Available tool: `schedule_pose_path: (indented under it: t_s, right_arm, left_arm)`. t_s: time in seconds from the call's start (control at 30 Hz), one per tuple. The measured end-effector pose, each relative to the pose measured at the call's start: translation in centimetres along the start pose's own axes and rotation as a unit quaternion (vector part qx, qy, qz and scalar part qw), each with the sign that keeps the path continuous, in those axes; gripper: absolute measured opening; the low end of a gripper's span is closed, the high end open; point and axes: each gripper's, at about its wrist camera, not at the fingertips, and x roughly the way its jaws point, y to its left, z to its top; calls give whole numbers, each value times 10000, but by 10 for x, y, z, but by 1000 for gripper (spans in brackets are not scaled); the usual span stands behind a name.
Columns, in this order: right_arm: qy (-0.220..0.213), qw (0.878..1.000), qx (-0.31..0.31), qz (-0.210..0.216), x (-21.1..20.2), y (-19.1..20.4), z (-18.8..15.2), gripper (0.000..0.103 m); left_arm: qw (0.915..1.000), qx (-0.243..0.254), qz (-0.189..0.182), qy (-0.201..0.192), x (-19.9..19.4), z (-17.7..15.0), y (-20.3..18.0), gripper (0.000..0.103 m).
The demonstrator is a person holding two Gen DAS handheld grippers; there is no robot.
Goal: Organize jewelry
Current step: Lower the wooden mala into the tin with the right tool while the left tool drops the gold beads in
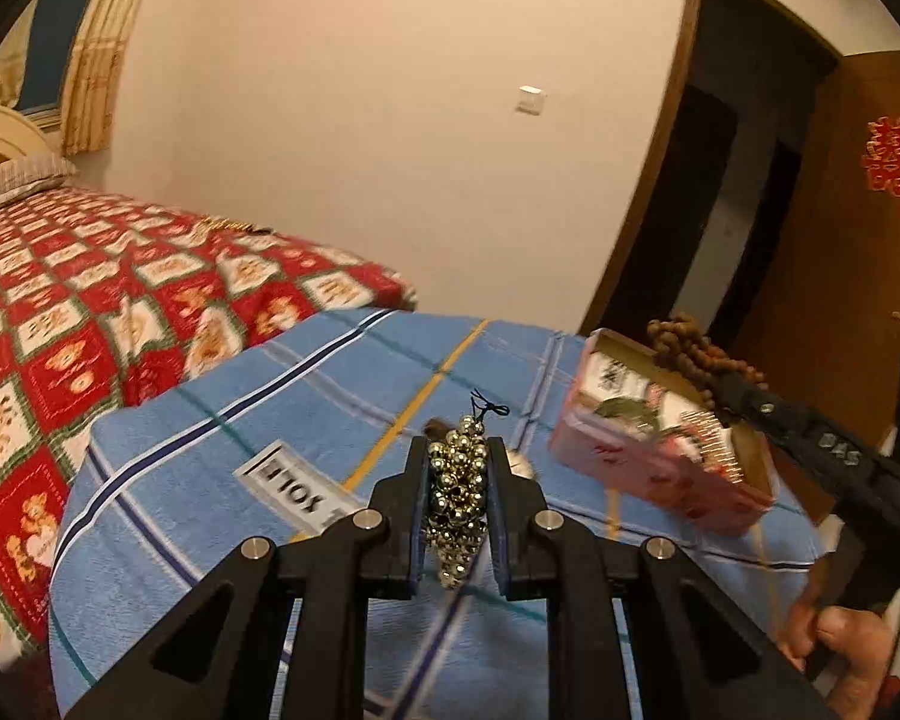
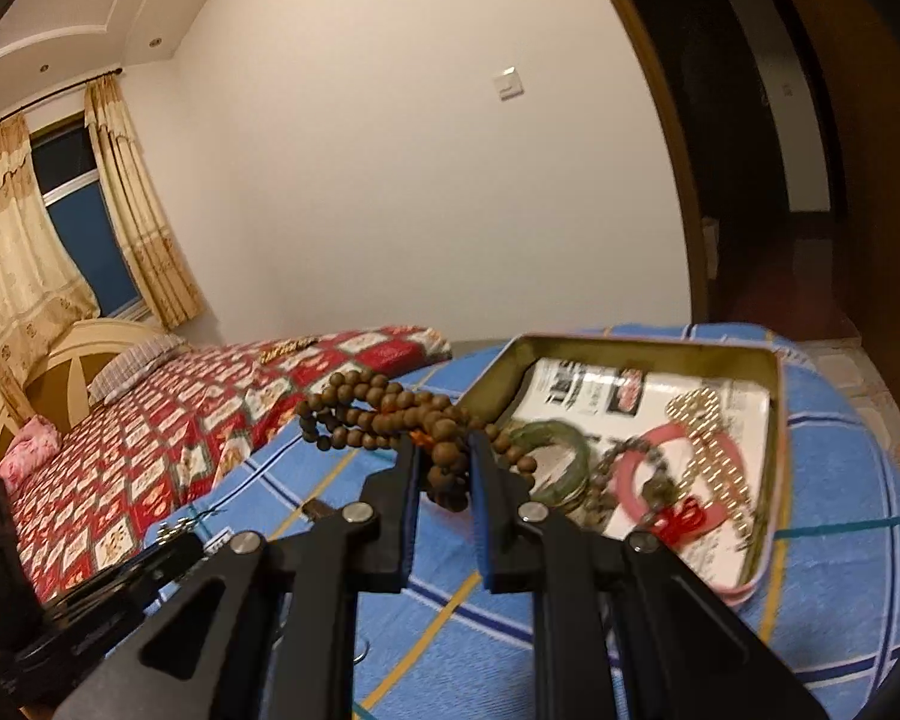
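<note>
Left wrist view shows the left gripper (image 1: 457, 483) pinching a gold bead cluster (image 1: 455, 501) above the surface (image 1: 210, 468) while the right gripper (image 2: 444, 468) clamps brown prayer beads (image 2: 384, 414) whose loose loops may snag the tin (image 2: 648, 343) rim

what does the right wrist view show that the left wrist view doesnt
Only the right wrist view: the tin's inside, with a green bangle, a pink bangle and a gold chain on printed paper.

Only the left wrist view: the gold bead cluster pinched in the left tool, and the tin's pink outer side.

Both: the brown wooden beads held by the right tool, the blue plaid cloth and the red patterned bed.
</note>
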Motion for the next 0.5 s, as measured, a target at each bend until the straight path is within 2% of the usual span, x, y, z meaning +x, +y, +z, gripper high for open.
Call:
schedule_pose_path:
  t_s: [0.27, 0.5]
  right_arm:
    - [-336, 9976, 458, -405, -14, -34, 11, 18]
    - [-563, 9920, 502, -1011, -24, -55, 26, 18]
  left_arm:
    - [9967, 484, -599, -254, -3, 24, -44, 16]
    - [9893, 877, -1106, -370, 25, 53, -89, 16]
